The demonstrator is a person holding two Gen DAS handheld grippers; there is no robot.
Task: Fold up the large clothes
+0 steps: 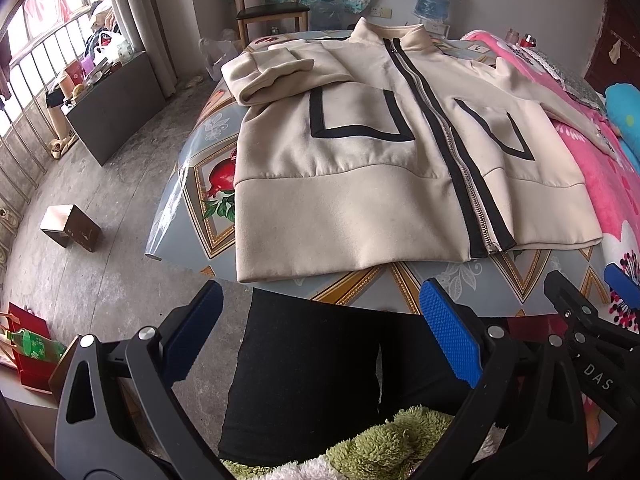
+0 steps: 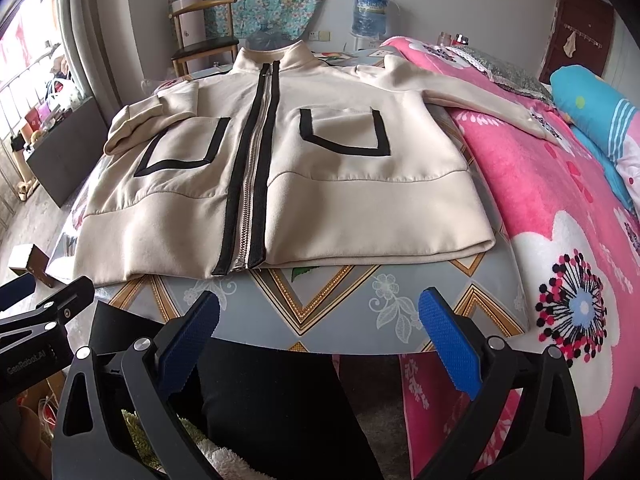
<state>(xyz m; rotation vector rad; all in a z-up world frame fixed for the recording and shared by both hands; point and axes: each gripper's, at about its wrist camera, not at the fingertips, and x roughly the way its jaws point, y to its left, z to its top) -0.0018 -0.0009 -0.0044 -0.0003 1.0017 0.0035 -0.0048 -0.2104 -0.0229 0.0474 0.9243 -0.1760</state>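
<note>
Cream jacket (image 2: 280,168) w/ black zip trim lies flat, front up, zipped, on patterned table (image 2: 320,304); one sleeve folded in over chest, other reaching onto pink blanket (image 2: 560,208). Left gripper (image 1: 320,320) and right gripper (image 2: 320,320) both wide apart, empty, near table edge, clear of jacket.

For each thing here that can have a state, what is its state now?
Cream zip-up jacket with black trim: spread flat on table, front up, unfolded.
Silver zipper: closed.
Jacket's left sleeve: folded over the chest.
Left gripper: open, empty.
Right gripper: open, empty.
</note>
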